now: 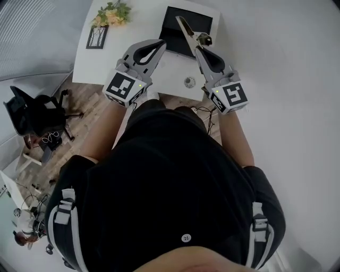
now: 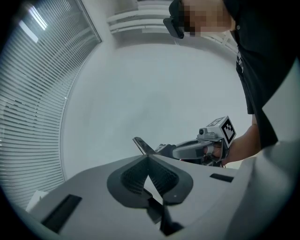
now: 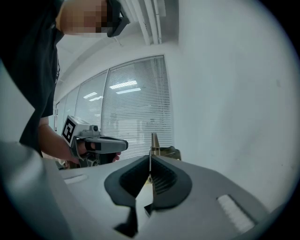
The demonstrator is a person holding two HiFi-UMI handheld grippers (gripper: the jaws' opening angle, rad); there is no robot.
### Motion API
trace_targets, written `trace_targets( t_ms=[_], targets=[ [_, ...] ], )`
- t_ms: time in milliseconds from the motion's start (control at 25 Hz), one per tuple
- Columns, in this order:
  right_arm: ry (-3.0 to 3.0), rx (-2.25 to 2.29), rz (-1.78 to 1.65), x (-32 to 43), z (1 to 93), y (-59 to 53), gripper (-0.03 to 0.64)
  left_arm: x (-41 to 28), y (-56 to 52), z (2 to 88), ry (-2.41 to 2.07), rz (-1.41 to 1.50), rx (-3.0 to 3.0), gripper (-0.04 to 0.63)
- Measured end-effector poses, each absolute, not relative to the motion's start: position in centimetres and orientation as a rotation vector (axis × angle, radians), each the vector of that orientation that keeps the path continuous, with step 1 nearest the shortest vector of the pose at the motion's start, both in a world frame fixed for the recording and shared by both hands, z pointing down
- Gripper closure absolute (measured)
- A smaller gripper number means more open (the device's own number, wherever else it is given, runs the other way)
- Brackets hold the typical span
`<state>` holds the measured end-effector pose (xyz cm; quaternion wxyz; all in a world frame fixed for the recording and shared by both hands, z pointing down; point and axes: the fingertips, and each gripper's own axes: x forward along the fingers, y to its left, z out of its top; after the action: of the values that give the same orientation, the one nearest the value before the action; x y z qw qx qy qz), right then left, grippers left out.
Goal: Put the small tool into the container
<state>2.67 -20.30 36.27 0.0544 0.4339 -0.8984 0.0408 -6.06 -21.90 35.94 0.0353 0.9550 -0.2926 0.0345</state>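
Note:
My right gripper (image 1: 200, 47) is shut on a small tool (image 1: 186, 27), a thin flat blade with a brass-coloured part. In the right gripper view the blade (image 3: 153, 144) stands upright out of the closed jaws (image 3: 150, 161). In the head view the tool hangs over the black container (image 1: 171, 36) at the back of the white table (image 1: 103, 64). My left gripper (image 1: 160, 45) is shut with nothing in it (image 2: 148, 157), just left of the right one. From the left gripper view I see the right gripper (image 2: 199, 149) and the tool (image 2: 141, 145). Both grippers are held up in the air.
A small round object (image 1: 189, 82) lies on the table near its front edge. Flowers (image 1: 111, 13) and a picture frame (image 1: 97, 37) sit at the table's left end. A black chair (image 1: 32, 114) stands on the floor at the left.

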Motion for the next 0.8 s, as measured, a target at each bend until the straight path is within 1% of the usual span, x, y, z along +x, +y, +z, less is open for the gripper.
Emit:
trace_targets(
  t_ms=[480, 800],
  targets=[
    [-2.517, 1.323, 0.221, 1.1, 41.9, -23.7, 0.6, -8.6, -26.0, 39.0, -0.786, 0.024, 2.885, 0.588],
    [-2.43, 1.164, 0.302, 1.8, 48.5, -26.4, 0.6, -7.8, -28.0, 42.8, -0.857, 0.099, 2.892, 0.588]
  ],
)
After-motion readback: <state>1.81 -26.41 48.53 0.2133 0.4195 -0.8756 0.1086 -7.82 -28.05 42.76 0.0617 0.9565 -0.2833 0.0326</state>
